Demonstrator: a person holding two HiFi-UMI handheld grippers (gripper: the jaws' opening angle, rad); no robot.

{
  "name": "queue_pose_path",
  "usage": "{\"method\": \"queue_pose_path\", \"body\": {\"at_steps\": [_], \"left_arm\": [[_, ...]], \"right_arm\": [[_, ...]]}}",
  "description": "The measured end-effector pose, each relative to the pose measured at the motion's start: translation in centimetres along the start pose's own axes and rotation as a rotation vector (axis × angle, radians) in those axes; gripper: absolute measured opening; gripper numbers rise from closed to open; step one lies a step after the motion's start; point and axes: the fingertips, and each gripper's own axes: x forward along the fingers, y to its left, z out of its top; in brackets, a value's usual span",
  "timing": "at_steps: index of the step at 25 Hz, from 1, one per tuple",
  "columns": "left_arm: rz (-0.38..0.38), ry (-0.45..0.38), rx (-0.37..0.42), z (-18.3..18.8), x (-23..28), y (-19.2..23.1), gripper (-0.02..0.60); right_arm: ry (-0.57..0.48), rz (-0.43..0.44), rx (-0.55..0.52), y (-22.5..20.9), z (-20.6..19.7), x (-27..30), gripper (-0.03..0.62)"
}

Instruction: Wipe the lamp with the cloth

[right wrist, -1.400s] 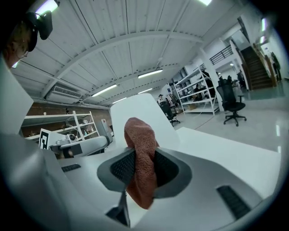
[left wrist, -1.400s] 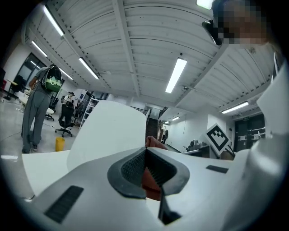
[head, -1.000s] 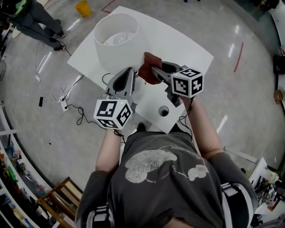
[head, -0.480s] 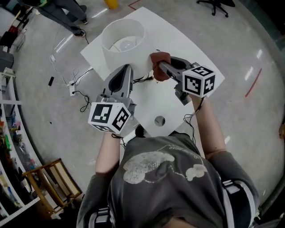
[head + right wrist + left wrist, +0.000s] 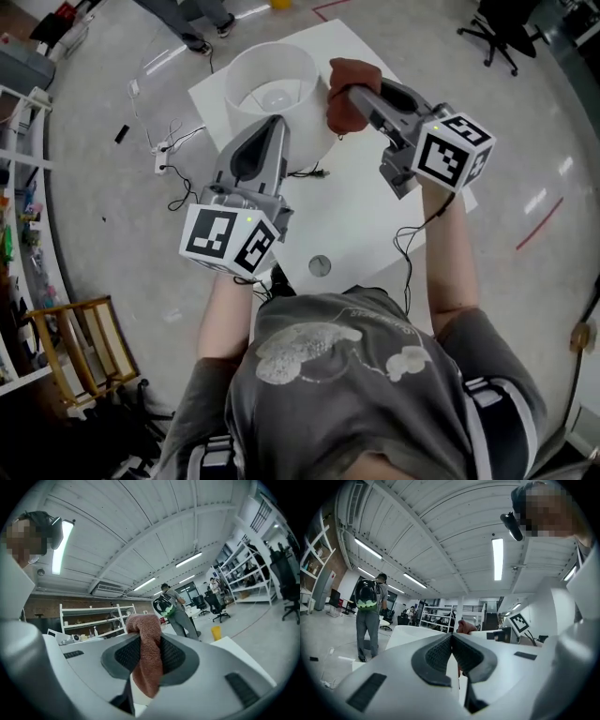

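Head view: a lamp with a white cylindrical fabric shade [image 5: 272, 94] stands at the far end of a white rectangular counter [image 5: 366, 216]. The right tool [image 5: 360, 97] holds a bunched reddish-brown terry cloth [image 5: 349, 79] just beside the shade's right side; whether cloth and shade touch cannot be told. The left tool [image 5: 276, 122] points at the near side of the shade, its tip overlapping the shade from above. Each tool carries 1 cube with black-and-white square markers. A thin black cable [image 5: 306, 173] lies on the counter below the shade, and a small round grey disc [image 5: 320, 266] sits near the counter's near edge. A wooden rack [image 5: 80, 347] stands on the grey floor at lower left.

Left tool view: the 2 dark ribbed pads [image 5: 440, 653] of the left tool [image 5: 451, 637] are pressed together with nothing between them. Beyond them are the white rim of the lamp shade [image 5: 410, 631] and a bit of the cloth [image 5: 465, 626]. A person with a green-and-black backpack [image 5: 368, 613] stands on the floor at left.

Right tool view: the right tool [image 5: 146, 641] is clamped on the cloth [image 5: 147, 660], which bulges above the jaws and hangs down below them. Behind are a white shelf unit [image 5: 93, 618], the person with the backpack [image 5: 172, 610] and a yellow bin [image 5: 215, 632] on the floor.
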Motion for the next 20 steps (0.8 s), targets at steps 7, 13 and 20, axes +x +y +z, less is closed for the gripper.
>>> {"method": "queue_pose_path", "body": {"at_steps": [7,13,20], "left_arm": [[0.069,0.008,0.005,-1.5,0.2,0.5,0.008],[0.1,0.043,0.003,-4.2,0.5,0.7,0.008],[0.13,0.073,-0.009,-6.0,0.0,0.7,0.008]], "right_arm": [[0.052,0.019,-0.063,-0.8,-0.6,2.6,0.092],[0.085,0.005,-0.031,-3.3,-3.4,2.8,0.092],[0.163,-0.042,0.05,-6.7,-7.8,2.6,0.092]]}}
